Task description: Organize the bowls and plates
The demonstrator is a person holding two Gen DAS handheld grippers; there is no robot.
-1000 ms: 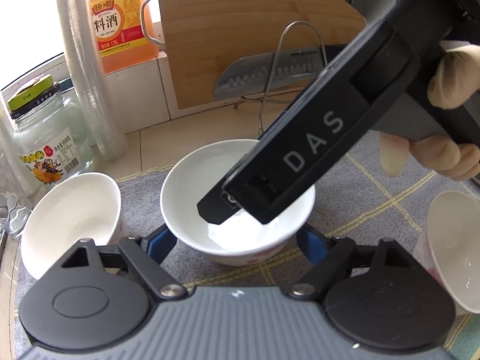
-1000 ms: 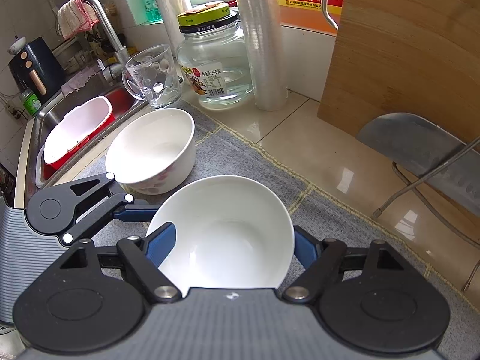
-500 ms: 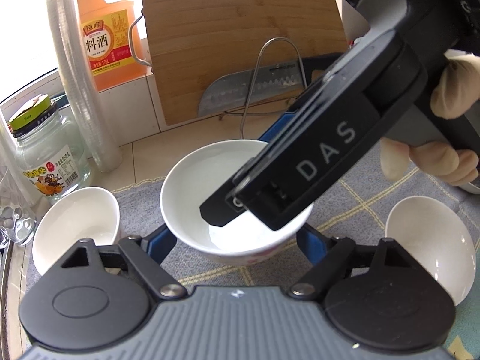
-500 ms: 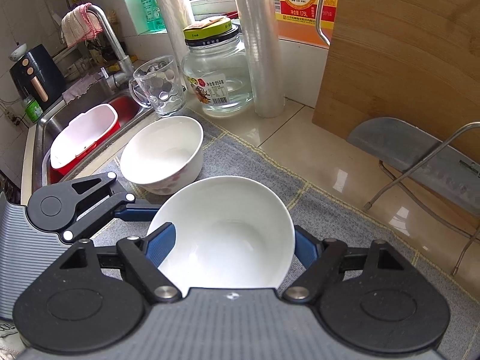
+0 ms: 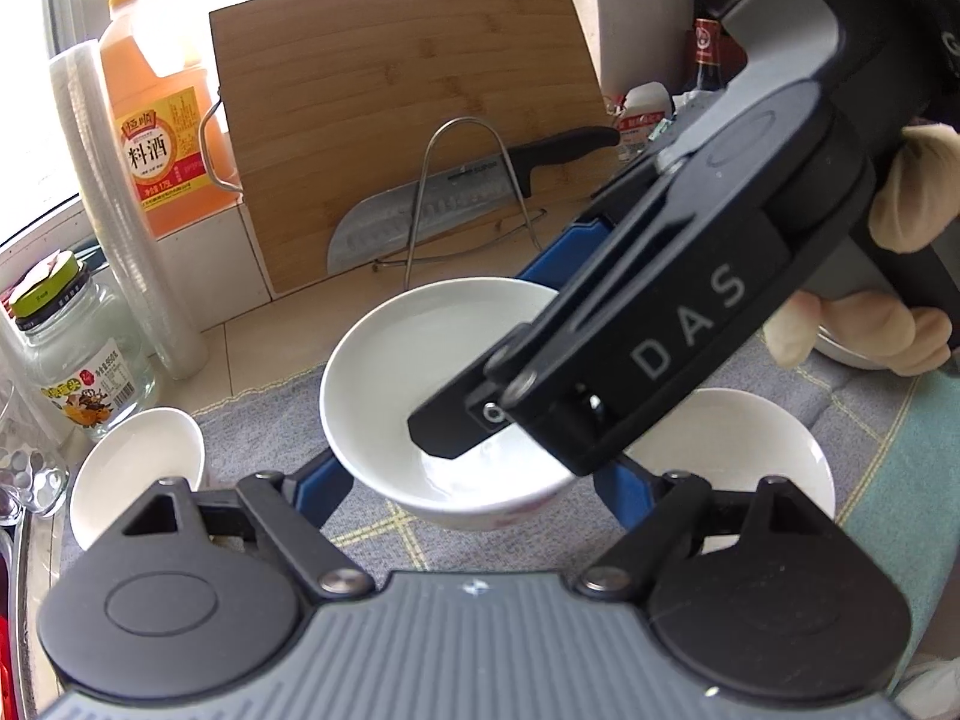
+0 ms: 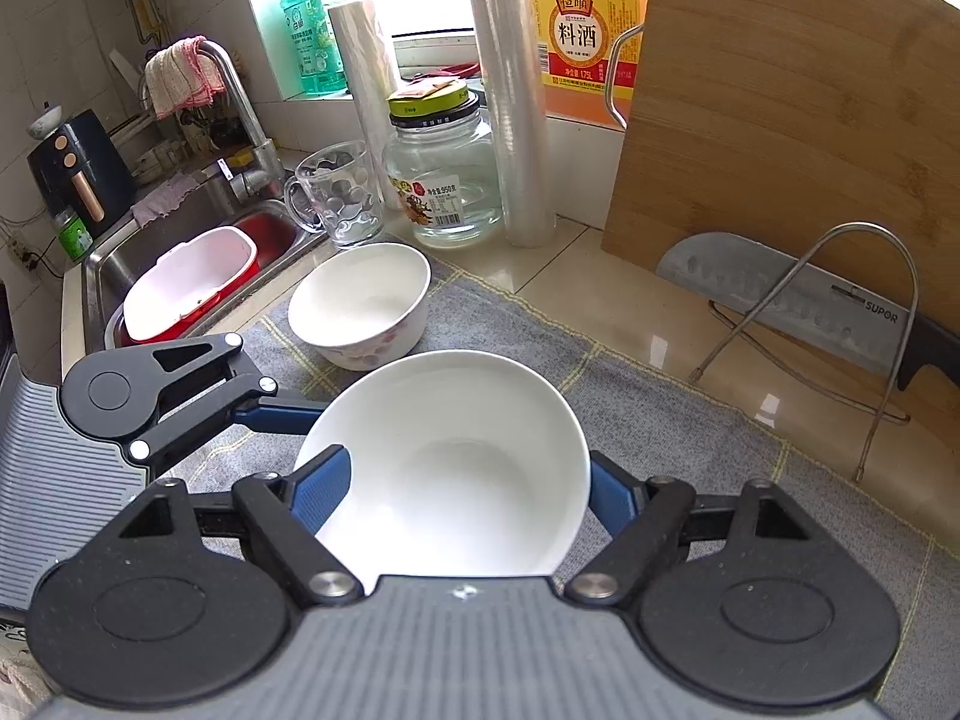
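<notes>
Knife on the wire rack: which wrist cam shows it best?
Left wrist. The knife shows whole there, grey blade and black handle, leaning on the cutting board behind the wire rack. The right wrist view shows the blade and its SUPOR mark, but the handle runs off the frame edge.

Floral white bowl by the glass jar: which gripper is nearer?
Left. The left gripper reaches in just beside the floral white bowl; the right gripper is farther back, with the plain white bowl it straddles lying between.
</notes>
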